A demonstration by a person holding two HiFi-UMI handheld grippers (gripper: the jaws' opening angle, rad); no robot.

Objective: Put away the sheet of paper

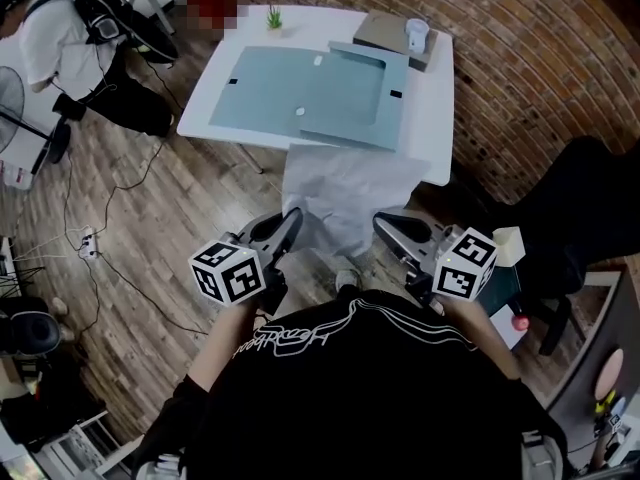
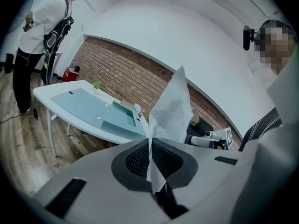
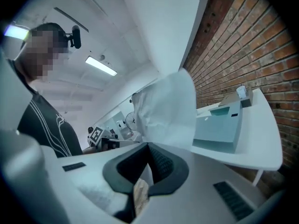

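Observation:
A white sheet of paper (image 1: pixel 345 193) hangs in the air between the table's near edge and my two grippers. My left gripper (image 1: pixel 290 225) is shut on its near left corner. In the left gripper view the sheet (image 2: pixel 172 107) rises out of the closed jaws of that gripper (image 2: pixel 152 161). My right gripper (image 1: pixel 386 227) is shut on the near right corner, and in the right gripper view the paper (image 3: pixel 168 105) stands up from the pinched jaws of that gripper (image 3: pixel 148 161). A light blue folder (image 1: pixel 310 93) lies open on the white table (image 1: pixel 435 118).
On the table's far side stand a small green plant (image 1: pixel 273 16) and a cup (image 1: pixel 417 34) on a brown box (image 1: pixel 383 31). A person (image 1: pixel 70 38) is at the back left. A black chair (image 1: pixel 580 218) is at the right. Cables and a power strip (image 1: pixel 86 243) lie on the wooden floor.

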